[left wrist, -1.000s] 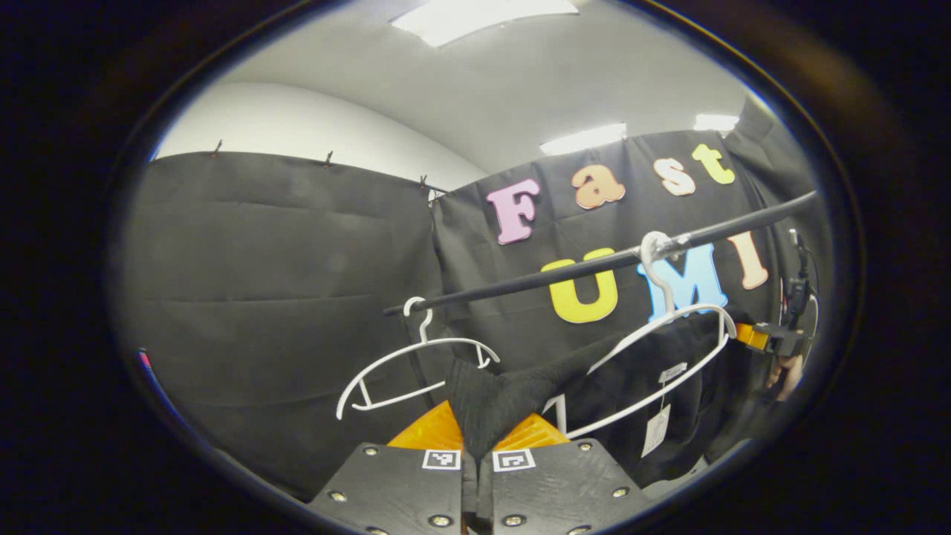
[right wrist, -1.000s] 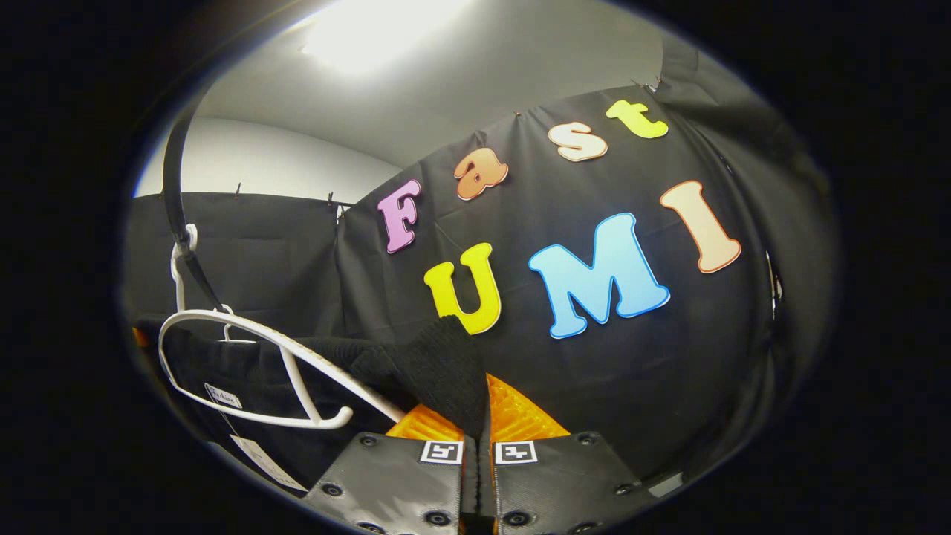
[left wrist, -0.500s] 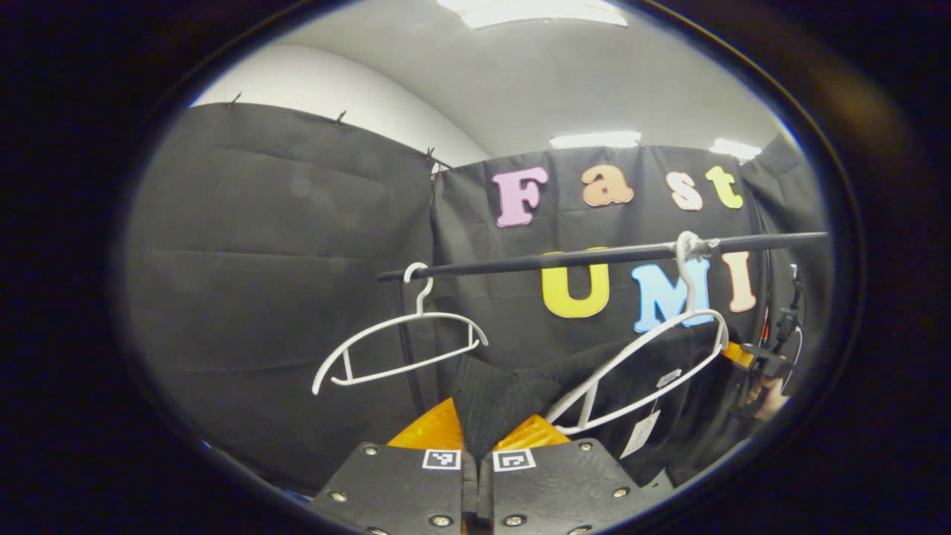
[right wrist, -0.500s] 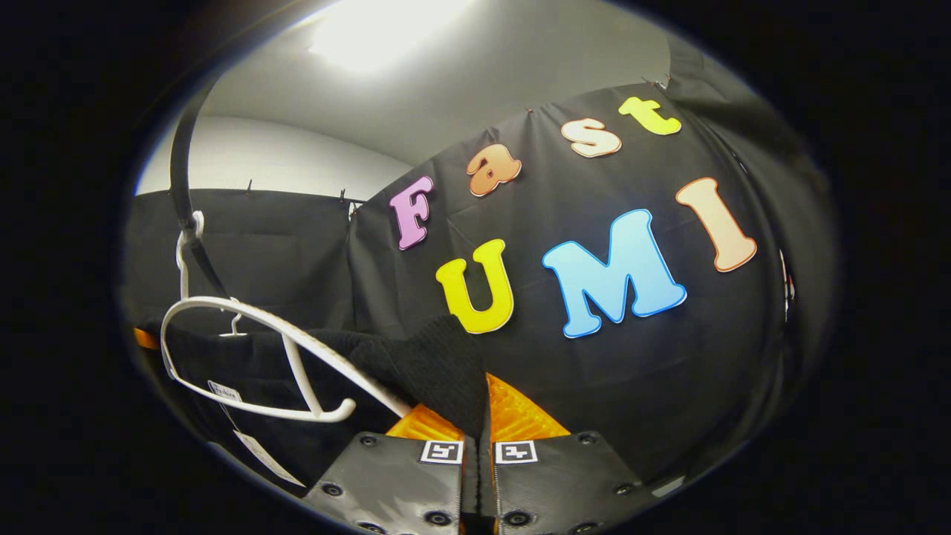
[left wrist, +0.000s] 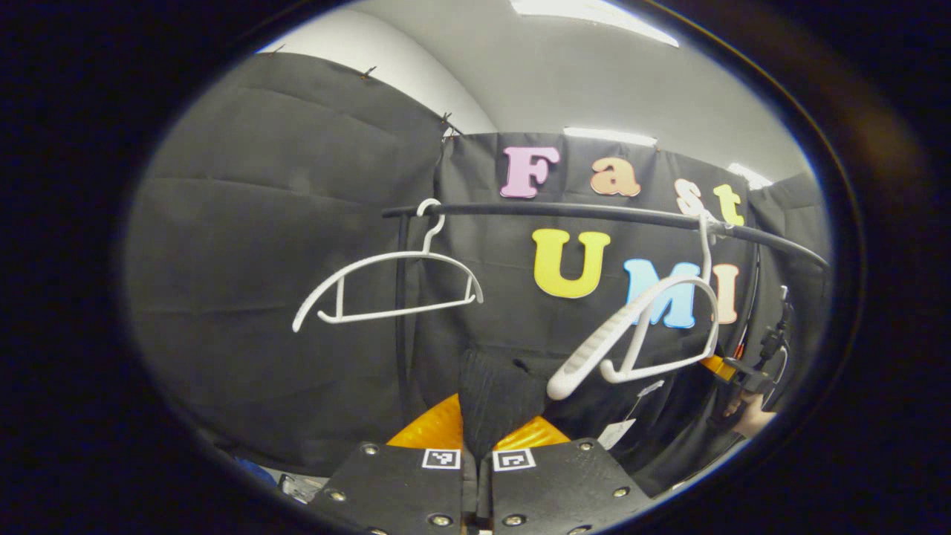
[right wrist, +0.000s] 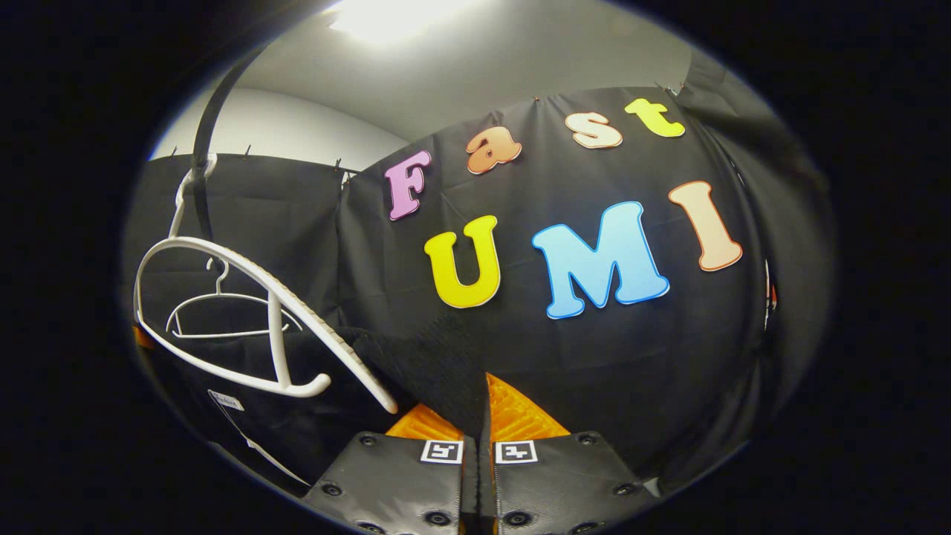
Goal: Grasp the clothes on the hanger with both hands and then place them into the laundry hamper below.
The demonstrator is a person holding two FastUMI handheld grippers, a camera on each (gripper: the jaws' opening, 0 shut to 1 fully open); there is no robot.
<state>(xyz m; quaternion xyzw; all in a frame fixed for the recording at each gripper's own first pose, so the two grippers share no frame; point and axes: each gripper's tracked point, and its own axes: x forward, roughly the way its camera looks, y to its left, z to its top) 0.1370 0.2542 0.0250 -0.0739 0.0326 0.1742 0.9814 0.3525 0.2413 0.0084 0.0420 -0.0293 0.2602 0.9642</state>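
A black knitted garment (left wrist: 494, 394) hangs stretched between my two grippers, just below a white hanger (left wrist: 639, 334) on the black rail (left wrist: 565, 214). My left gripper (left wrist: 476, 438) is shut on one shoulder of the garment. In the right gripper view, my right gripper (right wrist: 479, 423) is shut on the other shoulder of the garment (right wrist: 446, 364). The white hanger (right wrist: 260, 319) stands bare beside it, its near arm tip free of the cloth. The right gripper (left wrist: 743, 368) and the hand (left wrist: 750, 423) holding it show at the far right of the left gripper view.
A second, empty white hanger (left wrist: 386, 286) hangs farther left on the rail, also seen behind the first hanger (right wrist: 223, 305). White tags (right wrist: 226, 401) dangle from the garment. The rail's upright post (left wrist: 401, 319) stands behind the empty hanger.
Both grippers have come down with the garment. The cloth has slid off the hanger's arms, and the hanger and rail now sit higher in both views.
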